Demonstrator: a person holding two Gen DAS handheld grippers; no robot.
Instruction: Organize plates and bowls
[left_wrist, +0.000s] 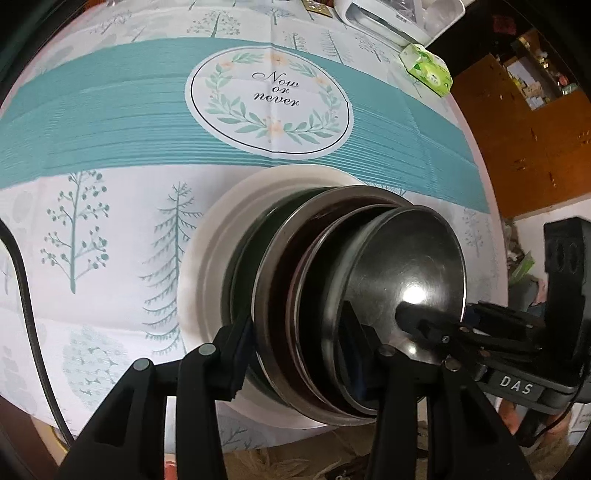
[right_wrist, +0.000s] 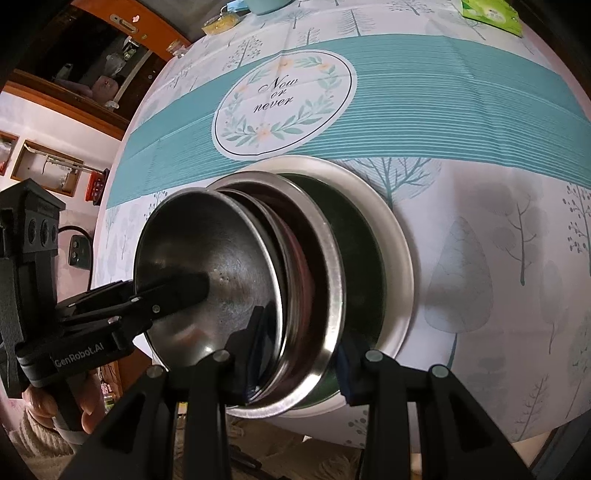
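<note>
Steel bowls (left_wrist: 369, 295) nested on white plate (left_wrist: 207, 266), near table edge (left_wrist: 258, 439), perhaps overhanging

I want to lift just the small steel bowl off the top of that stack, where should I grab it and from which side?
Grip the small steel bowl by its thin rim at the near edge, nearest the table's front. It sits tilted atop the nested stack on the white plate, so the rim stands clear of the larger steel dish. One finger inside, one outside; the rounded wall would probably slip.

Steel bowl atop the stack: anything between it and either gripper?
Nothing visible. The steel bowl tops the stack, uncovered, and the left gripper and right gripper already straddle the stacked rims at the near edge.
</note>
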